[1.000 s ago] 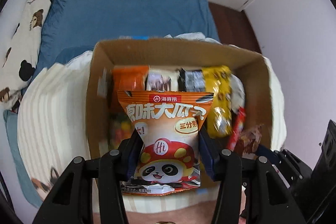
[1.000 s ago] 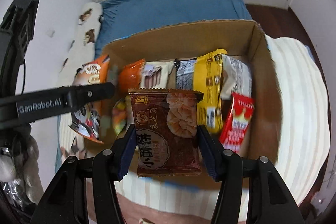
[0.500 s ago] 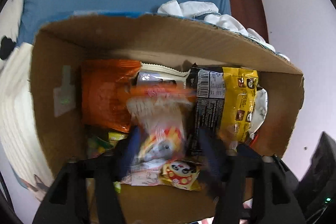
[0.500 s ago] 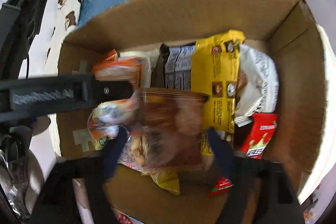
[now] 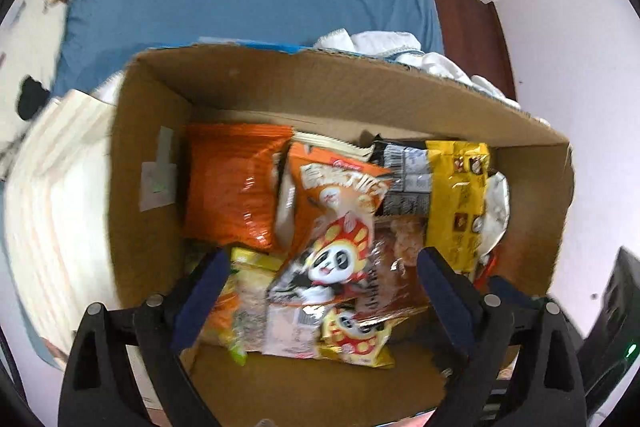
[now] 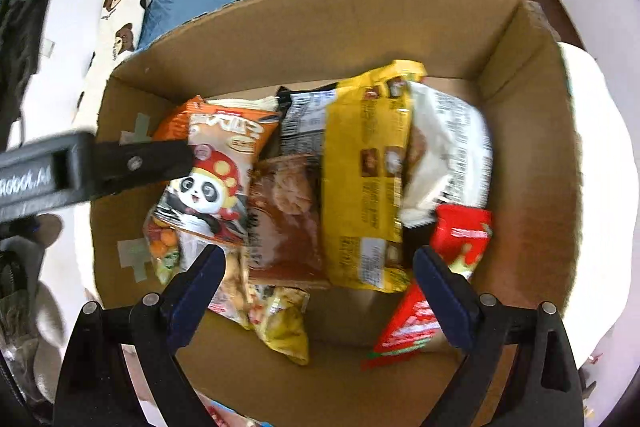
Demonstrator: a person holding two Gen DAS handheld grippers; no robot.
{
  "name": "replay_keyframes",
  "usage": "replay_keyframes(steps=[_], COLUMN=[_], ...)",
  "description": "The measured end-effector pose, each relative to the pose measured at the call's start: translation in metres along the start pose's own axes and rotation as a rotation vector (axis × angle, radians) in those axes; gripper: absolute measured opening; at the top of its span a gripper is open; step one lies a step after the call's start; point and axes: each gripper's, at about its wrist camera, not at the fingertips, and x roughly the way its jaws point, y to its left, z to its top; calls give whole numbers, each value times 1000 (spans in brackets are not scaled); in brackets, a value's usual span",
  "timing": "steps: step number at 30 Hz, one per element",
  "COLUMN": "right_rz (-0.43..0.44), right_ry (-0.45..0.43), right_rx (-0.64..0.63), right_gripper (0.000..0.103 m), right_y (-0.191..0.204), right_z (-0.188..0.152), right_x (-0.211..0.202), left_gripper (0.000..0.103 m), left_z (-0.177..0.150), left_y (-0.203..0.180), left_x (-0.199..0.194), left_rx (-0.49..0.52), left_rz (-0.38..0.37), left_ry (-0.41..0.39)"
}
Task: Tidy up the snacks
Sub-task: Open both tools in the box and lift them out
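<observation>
Both grippers hang over the cardboard box (image 6: 532,131): left gripper (image 5: 320,291) opening, right gripper (image 6: 316,287) spread wide, neither gripping. Panda packet (image 6: 212,183) lies inside at nine o'clock, touching brown packet (image 6: 286,215) at centre.

Brown cardboard box (image 6: 520,155) – orange panda-print packet (image 6: 212,179), yellow packet (image 6: 364,167), red packet (image 6: 460,239).

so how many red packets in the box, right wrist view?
2: one red packet against the right wall beside the yellow bag, another red packet flat near the front. Others may lie buried.
</observation>
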Motion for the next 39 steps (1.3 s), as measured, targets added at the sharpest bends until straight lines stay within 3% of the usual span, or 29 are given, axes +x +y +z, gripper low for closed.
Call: replay_keyframes(steps=[5, 15, 25, 33, 39], right_rz=[-45, -85, -98, -63, 12], right_ry=[-50, -204, -390, -483, -464], right_rx=[-20, -56, -58, -51, -40], right_gripper=[97, 97, 97, 97, 97], right_y=[-3, 2, 2, 10, 13], right_z=[-18, -66, -133, -189, -228], right_x=[-16, -73, -141, -175, -177], left_gripper=[96, 96, 96, 96, 96], left_z=[-26, -95, -187, -243, -283], left_y=[-3, -11, -19, -15, -3], left_x=[-19, -55, -117, -134, -132], left_rx=[46, 85, 122, 111, 77], left_rz=[90, 133, 183, 172, 160], left_ry=[-116, -315, -606, -671, -664])
